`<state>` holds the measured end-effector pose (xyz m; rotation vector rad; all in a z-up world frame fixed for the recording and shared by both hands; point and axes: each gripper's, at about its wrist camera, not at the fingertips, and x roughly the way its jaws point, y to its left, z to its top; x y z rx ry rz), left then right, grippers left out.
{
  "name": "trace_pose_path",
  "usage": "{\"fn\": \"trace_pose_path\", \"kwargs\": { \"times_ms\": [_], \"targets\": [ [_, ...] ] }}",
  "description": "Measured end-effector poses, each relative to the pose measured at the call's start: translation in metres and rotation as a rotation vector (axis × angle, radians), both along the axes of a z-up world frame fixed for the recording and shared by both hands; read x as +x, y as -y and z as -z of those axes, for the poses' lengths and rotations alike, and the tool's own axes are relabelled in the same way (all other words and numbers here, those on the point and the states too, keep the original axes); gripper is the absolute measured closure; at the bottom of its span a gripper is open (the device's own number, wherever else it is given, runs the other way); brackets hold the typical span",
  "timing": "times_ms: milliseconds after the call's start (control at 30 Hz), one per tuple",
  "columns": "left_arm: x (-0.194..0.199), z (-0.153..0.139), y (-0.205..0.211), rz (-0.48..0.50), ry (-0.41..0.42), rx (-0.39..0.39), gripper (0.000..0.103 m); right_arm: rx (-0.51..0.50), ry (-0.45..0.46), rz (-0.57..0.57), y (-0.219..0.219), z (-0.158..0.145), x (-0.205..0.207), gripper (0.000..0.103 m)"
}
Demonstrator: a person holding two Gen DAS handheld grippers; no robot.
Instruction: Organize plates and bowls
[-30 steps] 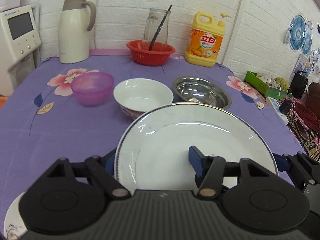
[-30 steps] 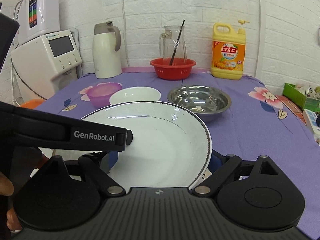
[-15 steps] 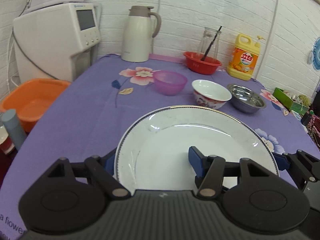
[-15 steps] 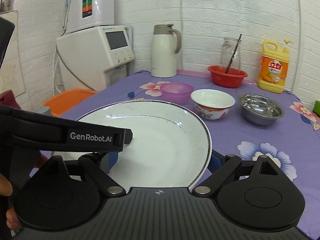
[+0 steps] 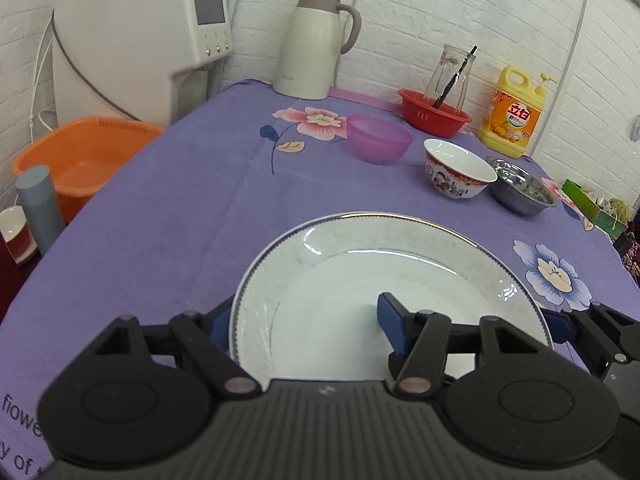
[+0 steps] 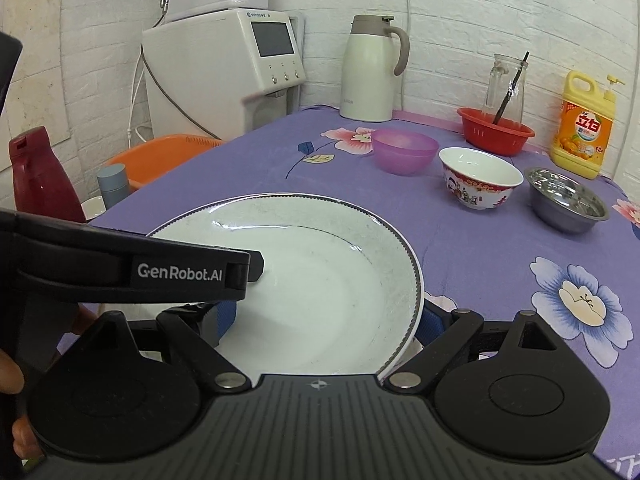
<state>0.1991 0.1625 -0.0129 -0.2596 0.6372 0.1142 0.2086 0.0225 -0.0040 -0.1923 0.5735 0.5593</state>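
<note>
A large white plate (image 5: 384,280) with a dark rim is held by both grippers just above the purple tablecloth; it also shows in the right wrist view (image 6: 312,272). My left gripper (image 5: 304,320) is shut on the plate's left edge, one finger over it and one under. My right gripper (image 6: 324,316) is shut on its right edge. Far across the table stand a purple bowl (image 5: 379,139), a patterned white bowl (image 5: 460,174) and a steel bowl (image 5: 520,188).
A red basket (image 5: 434,112) with a glass jar, a yellow detergent bottle (image 5: 514,114) and a white thermos (image 5: 316,44) stand at the back. A water dispenser (image 5: 132,40), an orange basin (image 5: 80,156) and a grey cylinder (image 5: 40,208) are left of the table.
Both grippers have carried the plate back and to the left, away from the bowls. The bowls now look smaller and further to the right. The grip on the plate is unchanged.
</note>
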Motion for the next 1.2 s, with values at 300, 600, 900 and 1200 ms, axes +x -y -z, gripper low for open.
{"fn": "trace_pose_path", "kwargs": {
  "times_ms": [300,600,900,1200],
  "targets": [
    [0.005,0.004,-0.001,0.009,-0.002,-0.003,0.043,0.010,-0.038,-0.004,0.000,0.008,0.009,0.000],
    [0.009,0.006,-0.001,0.021,0.000,-0.007,0.034,0.005,-0.019,-0.007,0.000,0.008,0.008,0.000],
    [0.009,0.000,0.001,0.022,0.022,0.018,0.034,-0.044,-0.001,-0.005,-0.001,0.004,0.010,0.000],
    [0.001,-0.019,0.003,0.027,0.086,0.002,0.033,0.127,0.049,0.115,0.046,-0.012,0.014,0.000]
  ]
}}
